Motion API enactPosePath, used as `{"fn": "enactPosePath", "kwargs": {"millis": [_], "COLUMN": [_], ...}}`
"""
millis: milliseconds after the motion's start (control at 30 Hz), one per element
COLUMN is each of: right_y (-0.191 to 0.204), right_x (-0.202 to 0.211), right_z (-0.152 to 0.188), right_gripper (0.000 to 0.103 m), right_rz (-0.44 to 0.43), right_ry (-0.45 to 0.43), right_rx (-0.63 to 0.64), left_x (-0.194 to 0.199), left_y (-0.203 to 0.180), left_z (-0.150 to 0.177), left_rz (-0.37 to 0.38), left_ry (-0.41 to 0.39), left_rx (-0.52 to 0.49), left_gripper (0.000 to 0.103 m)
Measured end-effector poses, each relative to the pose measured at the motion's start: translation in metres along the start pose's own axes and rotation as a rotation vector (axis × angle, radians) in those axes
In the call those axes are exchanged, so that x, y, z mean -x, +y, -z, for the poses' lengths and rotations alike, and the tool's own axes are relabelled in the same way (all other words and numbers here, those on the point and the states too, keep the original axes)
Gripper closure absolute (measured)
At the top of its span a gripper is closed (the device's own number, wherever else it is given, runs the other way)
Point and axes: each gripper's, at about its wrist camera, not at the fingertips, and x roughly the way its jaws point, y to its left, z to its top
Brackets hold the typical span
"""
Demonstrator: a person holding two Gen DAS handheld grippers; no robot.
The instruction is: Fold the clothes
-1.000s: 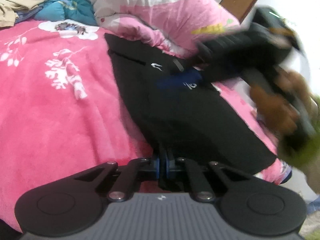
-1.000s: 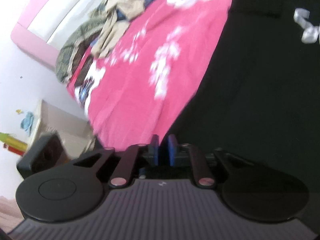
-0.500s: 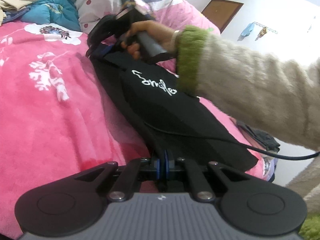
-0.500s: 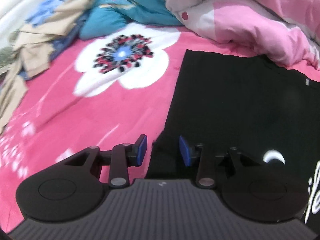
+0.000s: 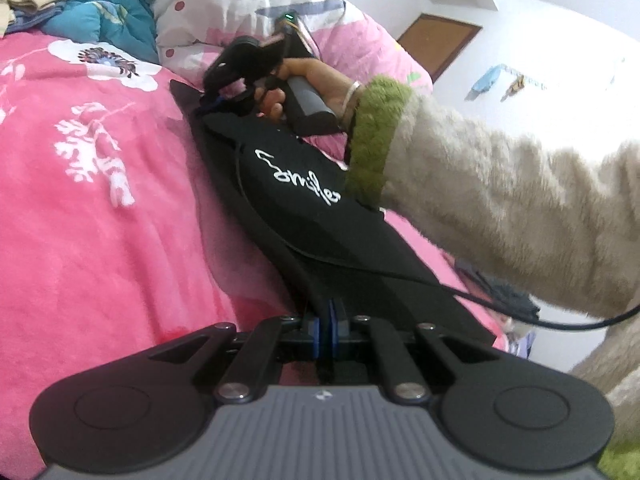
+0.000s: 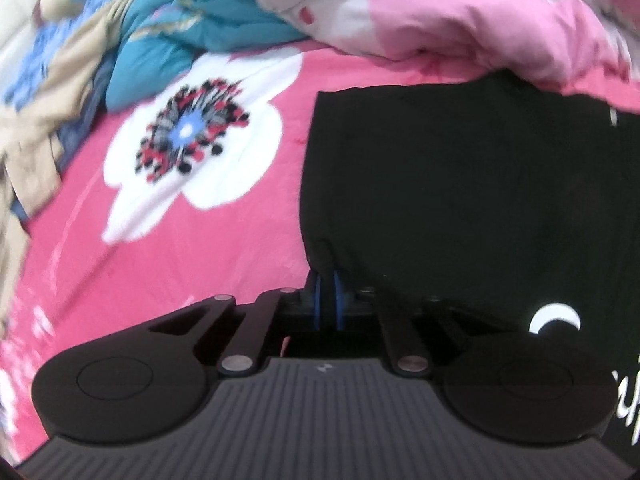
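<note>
Black shirt (image 5: 304,200) lies along the pink blanket (image 5: 100,220) on the bed, white script lettering facing up, one side already doubled over. Far edge sits just beside the pink-and-white quilt (image 5: 224,4).

L claw (image 5: 327,334): pads pinched tight on the near edge of the shirt, cloth between them. R claw (image 6: 328,304): also clamped on a fold of the shirt's left edge; same claw shows in the L view at the shirt's far corner (image 5: 218,100), held in the person's hand (image 5: 304,80).

Risks, as I judge them:
- Both grips are thin pinches near the very edge; cloth could slip out if the two ends get pulled apart too hard.
- Fuzzy blanket may drag on the under layer, so the fold skews w/ a crooked edge.
- Black cable (image 5: 520,308) runs across the shirt; could snag or get folded in.
- R view is blurred, so how many layers it holds: can't tell.

Containers: none seen. Loose clothes pile (image 6: 52,92) is heaped on the bed, well apart from the shirt, not in anything.
</note>
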Motion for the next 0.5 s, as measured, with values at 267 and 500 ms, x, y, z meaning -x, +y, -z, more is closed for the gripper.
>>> {"fn": "enactPosePath", "kwargs": {"millis": [267,500], "right_y": [-0.034,-0.077], "right_x": [0.026,0.045], "right_z": [-0.006,-0.013], "right_gripper": [0.099,0.099], "right_rz": [-0.125,-0.173], "right_ry": [-0.063,-0.113], "right_rx": [-0.141,-0.229], "left_x": [-0.006,-0.028], "left_y": [-0.005,-0.016], "left_z": [-0.015,-0.037], "left_rz": [0.051,0.097], "left_ry": [-0.028,-0.021], "left_rx": [0.032,0.022], "left_gripper": [0.097,0.097]}}
